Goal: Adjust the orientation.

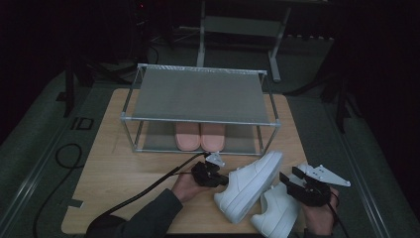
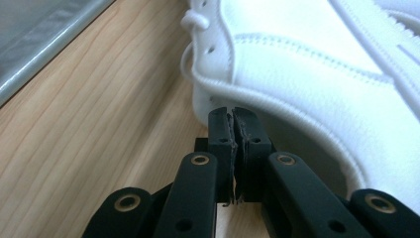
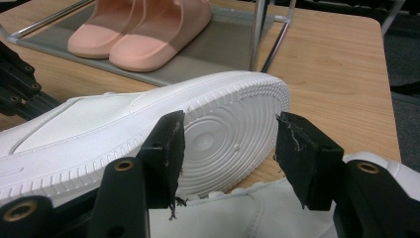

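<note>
We can't tell whether the left tool [image 2: 234,115] pinches the padded collar of the tilted white leather sneaker [image 1: 250,184]; the contact's hidden. The second white sneaker [image 1: 277,213] is cut off by the bottom edge. The pink rubber slides' [image 1: 200,136] heels are hidden under the grey mesh shelf [image 1: 198,94].

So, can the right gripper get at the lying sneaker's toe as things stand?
Probably yes: the right gripper stands open, the tipped sneaker's toe just ahead with nothing between; the left gripper pinches its collar.
</note>
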`<control>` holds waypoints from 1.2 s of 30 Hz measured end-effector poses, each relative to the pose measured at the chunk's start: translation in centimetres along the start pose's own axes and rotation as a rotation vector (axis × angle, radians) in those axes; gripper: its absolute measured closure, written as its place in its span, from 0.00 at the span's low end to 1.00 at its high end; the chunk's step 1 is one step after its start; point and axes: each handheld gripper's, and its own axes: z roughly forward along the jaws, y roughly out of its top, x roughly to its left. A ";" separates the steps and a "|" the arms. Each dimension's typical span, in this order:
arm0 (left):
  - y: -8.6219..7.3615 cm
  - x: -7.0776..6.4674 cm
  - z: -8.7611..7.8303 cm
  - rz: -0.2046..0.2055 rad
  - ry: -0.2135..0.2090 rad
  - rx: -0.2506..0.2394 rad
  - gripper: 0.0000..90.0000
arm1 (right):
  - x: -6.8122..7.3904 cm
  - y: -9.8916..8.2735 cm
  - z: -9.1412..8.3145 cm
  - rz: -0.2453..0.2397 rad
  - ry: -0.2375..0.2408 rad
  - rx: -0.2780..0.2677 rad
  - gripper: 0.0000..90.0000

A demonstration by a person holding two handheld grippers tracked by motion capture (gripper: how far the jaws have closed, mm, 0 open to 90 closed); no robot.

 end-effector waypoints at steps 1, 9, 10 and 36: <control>0.2 -0.1 0.0 0.011 0.009 0.003 0.97 | 0.0 0.0 0.0 0.000 -0.001 0.001 0.49; 0.5 -0.3 -0.8 0.011 0.008 -0.026 0.98 | -0.1 -0.1 0.0 0.005 -0.003 -0.002 0.49; 0.7 -0.4 -1.2 0.012 0.005 -0.039 0.99 | -0.1 -0.1 0.1 0.004 -0.003 0.000 0.49; 1.3 -1.5 -2.4 0.022 -0.068 -0.106 0.95 | 0.0 0.0 0.1 0.005 -0.005 -0.001 0.49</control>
